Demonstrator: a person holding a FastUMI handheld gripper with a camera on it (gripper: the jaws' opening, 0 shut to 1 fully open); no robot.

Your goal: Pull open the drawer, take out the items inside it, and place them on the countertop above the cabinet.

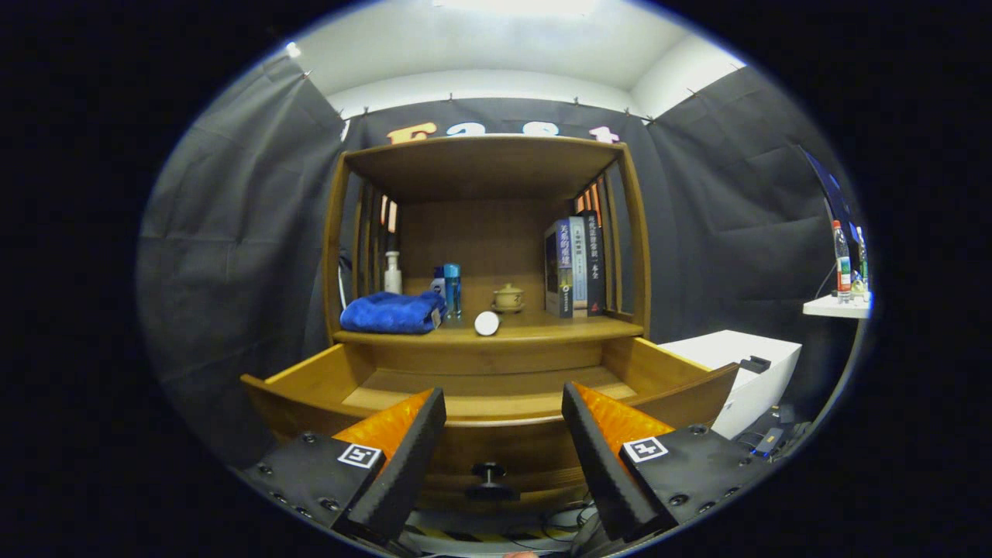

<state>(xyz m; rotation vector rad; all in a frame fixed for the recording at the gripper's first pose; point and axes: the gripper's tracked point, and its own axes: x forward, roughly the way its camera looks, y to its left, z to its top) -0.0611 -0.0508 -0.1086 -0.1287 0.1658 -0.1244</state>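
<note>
The wooden drawer (pixel 480 387) stands pulled out toward me, and the part of its floor I can see is bare. Its dark knob (pixel 488 473) sits on the front panel, between my fingers. My gripper (pixel 504 434) is open just in front of the drawer, with nothing between the fingers. On the countertop (pixel 542 332) above the drawer lie a folded blue towel (pixel 391 312) and a small white round object (pixel 487 323) near the front edge.
Further back on the countertop stand a white bottle (pixel 393 273), a blue bottle (pixel 452 291), a small teapot (pixel 508 297) and several upright books (pixel 575 266). A white box (pixel 744 372) sits to the right of the cabinet. Bottles stand on a white shelf (pixel 837 308) at far right.
</note>
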